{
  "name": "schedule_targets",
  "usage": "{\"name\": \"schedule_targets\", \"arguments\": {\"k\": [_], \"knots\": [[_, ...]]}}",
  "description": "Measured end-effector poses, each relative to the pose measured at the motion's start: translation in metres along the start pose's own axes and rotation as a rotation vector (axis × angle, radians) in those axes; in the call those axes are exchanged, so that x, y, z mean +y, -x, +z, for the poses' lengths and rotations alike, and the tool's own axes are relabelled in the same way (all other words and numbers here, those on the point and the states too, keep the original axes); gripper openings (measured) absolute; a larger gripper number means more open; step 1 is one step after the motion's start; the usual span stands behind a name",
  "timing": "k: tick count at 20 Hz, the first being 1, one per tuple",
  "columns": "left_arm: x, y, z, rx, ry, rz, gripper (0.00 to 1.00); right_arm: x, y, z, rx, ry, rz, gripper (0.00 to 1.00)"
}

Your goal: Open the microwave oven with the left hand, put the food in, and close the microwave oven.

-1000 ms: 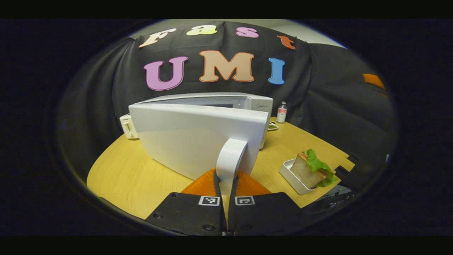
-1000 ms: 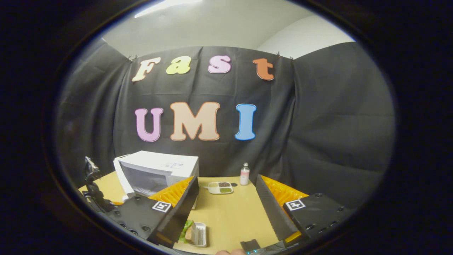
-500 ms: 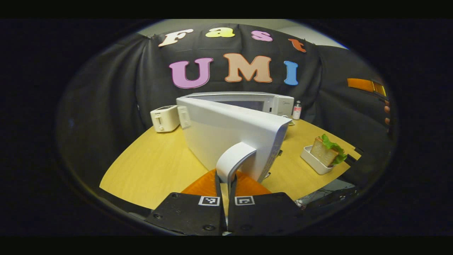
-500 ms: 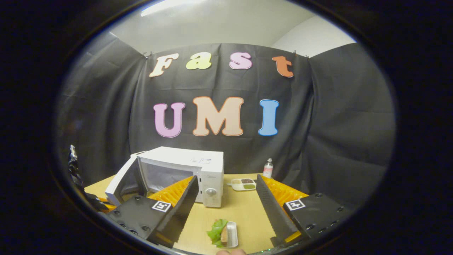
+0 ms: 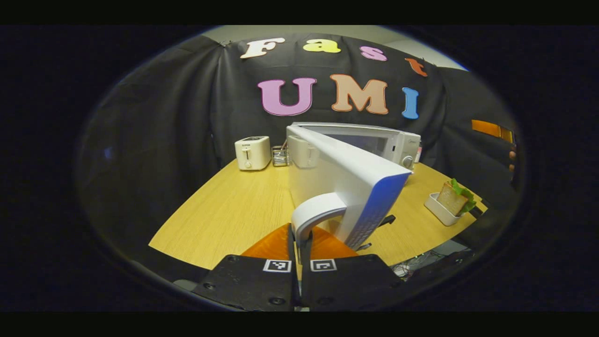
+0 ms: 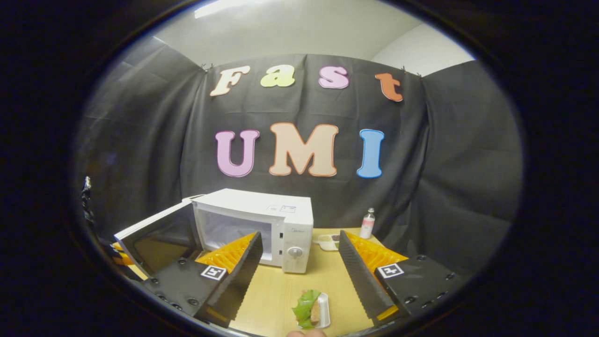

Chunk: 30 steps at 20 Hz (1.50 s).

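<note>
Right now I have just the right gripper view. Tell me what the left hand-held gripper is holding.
Observer: The left hand-held gripper is shut on the door handle of the open microwave door.
Operator: Report what stands on the door's outer side.
Observer: A white toaster stands near the far edge of the table, left of the door in the left gripper view.
</note>
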<state>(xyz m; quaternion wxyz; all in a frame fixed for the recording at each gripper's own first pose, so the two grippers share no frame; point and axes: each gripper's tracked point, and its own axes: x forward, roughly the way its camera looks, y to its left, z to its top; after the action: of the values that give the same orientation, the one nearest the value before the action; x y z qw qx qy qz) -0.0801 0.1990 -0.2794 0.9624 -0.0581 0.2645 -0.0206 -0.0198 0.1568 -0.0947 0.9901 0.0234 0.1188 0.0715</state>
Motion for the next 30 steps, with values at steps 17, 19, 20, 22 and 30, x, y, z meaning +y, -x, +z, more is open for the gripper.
{"name": "schedule_targets", "arguments": {"k": [17,19,20,22,30], "knots": [[0.000,-0.006,-0.004,-0.002,0.013,0.012,0.87,-0.024,-0.019,-0.171,0.373,0.068,-0.023,0.97],[-0.002,-0.006,-0.004,-0.008,0.015,0.008,0.87,-0.028,-0.017,-0.195,0.420,0.057,-0.040,1.00],[-0.002,-0.008,-0.004,-0.008,0.016,0.006,0.87,-0.028,-0.017,-0.206,0.446,0.038,-0.042,0.98],[-0.001,-0.008,-0.004,-0.006,0.016,0.006,0.87,-0.030,-0.015,-0.226,0.496,0.016,-0.053,0.98],[-0.015,0.013,0.006,-0.046,0.106,-0.034,0.88,-0.025,-0.016,-0.247,0.560,0.012,-0.038,0.56]]}}
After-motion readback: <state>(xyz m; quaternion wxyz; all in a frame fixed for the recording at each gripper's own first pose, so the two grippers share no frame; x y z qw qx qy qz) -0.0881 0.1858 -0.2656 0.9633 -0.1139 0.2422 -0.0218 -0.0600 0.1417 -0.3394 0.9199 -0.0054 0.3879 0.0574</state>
